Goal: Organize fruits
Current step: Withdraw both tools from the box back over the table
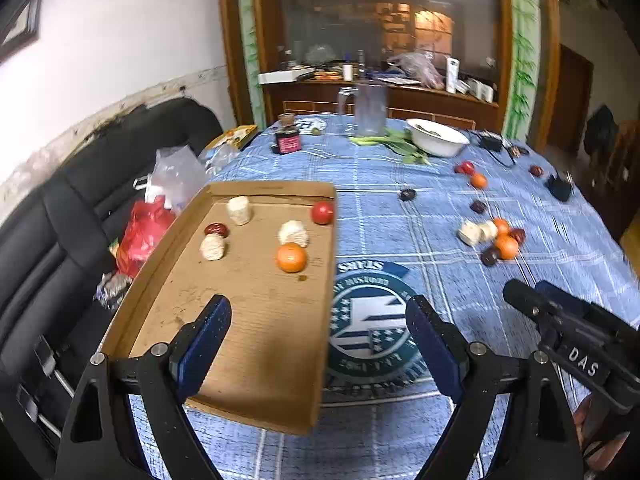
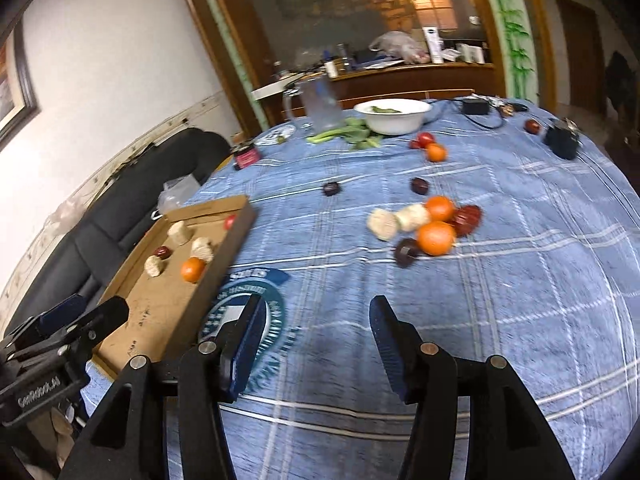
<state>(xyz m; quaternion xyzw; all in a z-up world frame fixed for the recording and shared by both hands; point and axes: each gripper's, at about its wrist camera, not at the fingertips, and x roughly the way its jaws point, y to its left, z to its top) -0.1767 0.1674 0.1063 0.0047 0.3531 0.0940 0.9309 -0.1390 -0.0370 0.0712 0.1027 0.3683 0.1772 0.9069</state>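
A cardboard tray (image 1: 256,344) (image 2: 160,316) lies at the table's left edge. It holds an orange (image 1: 291,257), a red tomato (image 1: 322,212), a dark red date (image 1: 216,229) and three pale corn pieces (image 1: 239,210). A loose cluster lies on the blue cloth: two oranges (image 2: 436,237), corn pieces (image 2: 383,223), red dates (image 2: 466,216) and a dark fruit (image 2: 406,252). My left gripper (image 1: 318,318) is open and empty above the tray's near right edge. My right gripper (image 2: 318,320) is open and empty, short of the cluster.
A white bowl (image 2: 394,115), green vegetables (image 2: 344,133), a clear jug (image 2: 320,104), a dark jar (image 1: 287,139) and black gadgets (image 2: 562,140) stand at the far side. More fruit (image 2: 430,146) lies near the bowl. A black sofa with bags (image 1: 144,232) is left of the table.
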